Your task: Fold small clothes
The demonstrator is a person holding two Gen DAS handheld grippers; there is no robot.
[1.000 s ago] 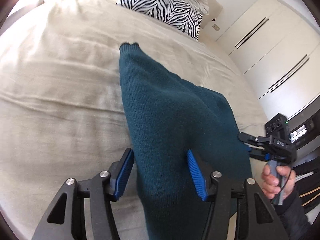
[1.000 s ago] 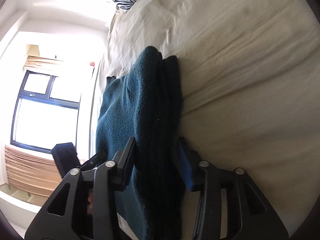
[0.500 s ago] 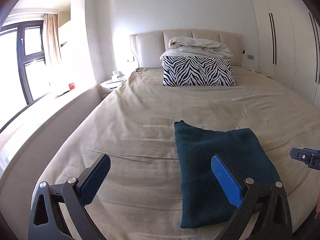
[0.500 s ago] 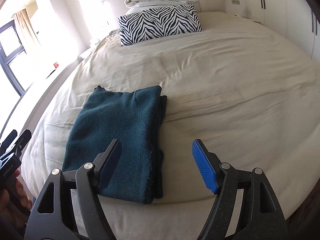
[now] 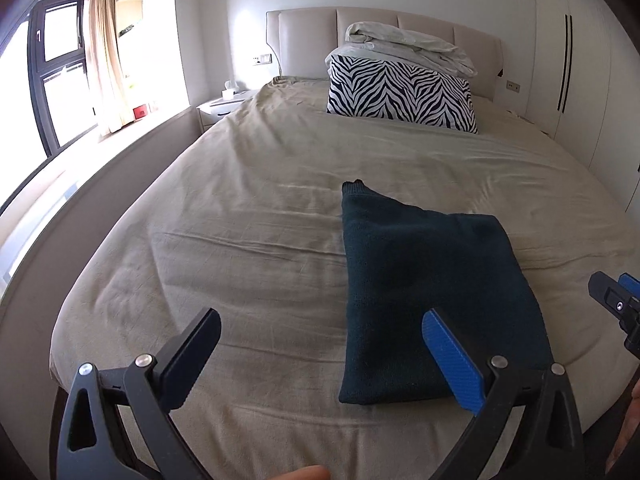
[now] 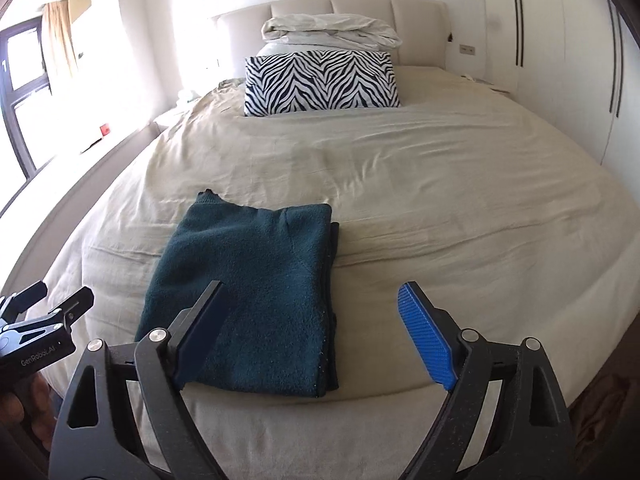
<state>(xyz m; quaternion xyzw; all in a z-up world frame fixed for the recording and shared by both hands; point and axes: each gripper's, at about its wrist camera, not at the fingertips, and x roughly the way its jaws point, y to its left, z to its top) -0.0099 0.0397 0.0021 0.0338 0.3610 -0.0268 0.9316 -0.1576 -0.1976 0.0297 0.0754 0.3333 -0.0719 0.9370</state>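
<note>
A dark teal knit garment (image 5: 432,300) lies folded into a rectangle near the foot of the bed; it also shows in the right wrist view (image 6: 256,296). My left gripper (image 5: 320,344) is open and empty, held back above the bed's foot, to the garment's left. My right gripper (image 6: 312,320) is open and empty, held back over the garment's near right edge. The right gripper shows at the right edge of the left wrist view (image 5: 616,304), and the left gripper at the left edge of the right wrist view (image 6: 44,312).
The bed (image 5: 248,208) has a beige wrinkled cover. A zebra-striped pillow (image 5: 400,92) and a bundled white duvet (image 5: 404,46) lie at the headboard. White wardrobes (image 5: 580,60) stand to the right, a window (image 5: 56,72) and nightstand (image 5: 220,108) to the left.
Both grippers let go of the teal garment, opened wide and pulled back from it. The garment now lies flat and folded on the bed.
</note>
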